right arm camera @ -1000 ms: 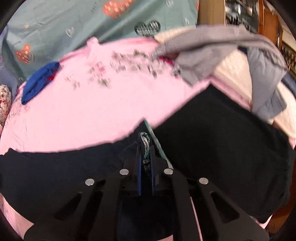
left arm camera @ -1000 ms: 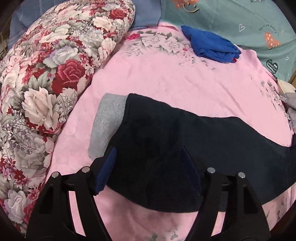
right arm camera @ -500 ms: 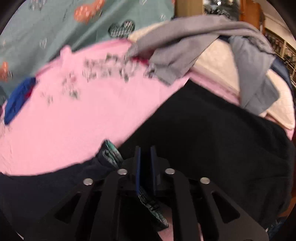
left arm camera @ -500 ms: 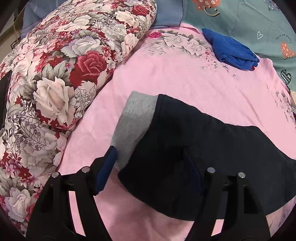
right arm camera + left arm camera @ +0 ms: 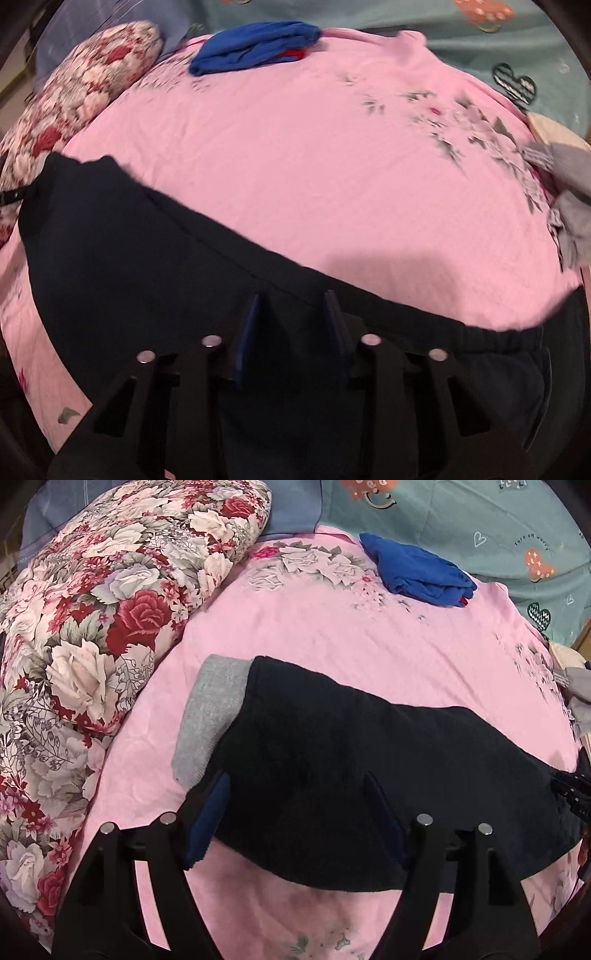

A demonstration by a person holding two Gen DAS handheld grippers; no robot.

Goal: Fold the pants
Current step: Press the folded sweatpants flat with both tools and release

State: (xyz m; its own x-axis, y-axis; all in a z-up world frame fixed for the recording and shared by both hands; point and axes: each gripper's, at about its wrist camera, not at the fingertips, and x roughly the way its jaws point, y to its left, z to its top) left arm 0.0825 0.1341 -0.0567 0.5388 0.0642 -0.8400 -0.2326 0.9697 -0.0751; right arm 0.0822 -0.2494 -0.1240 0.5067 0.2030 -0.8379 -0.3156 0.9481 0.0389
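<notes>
Currently the dark navy knit pants (image 5: 369,775) lie lengthwise on the pink bedsheet (image 5: 332,635), apparently folded once; cross-folds remain. Left gripper (image 5: 295,812) and right gripper (image 5: 293,325): jaws apart, holding nothing.

The pants (image 5: 332,775) are matt, fuzzy dark cloth with a grey knit cuff (image 5: 210,716); the pink sheet (image 5: 332,635) looks soft, slightly crinkled cloth.

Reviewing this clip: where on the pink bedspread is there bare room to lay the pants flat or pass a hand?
Widest bare patch: pink bedspread between the dark pants and the folded blue garment. A narrower strip runs between the grey cuff and the floral quilt. The side with the grey clothes is crowded. Both the left gripper and right gripper are open over the pants.
</notes>
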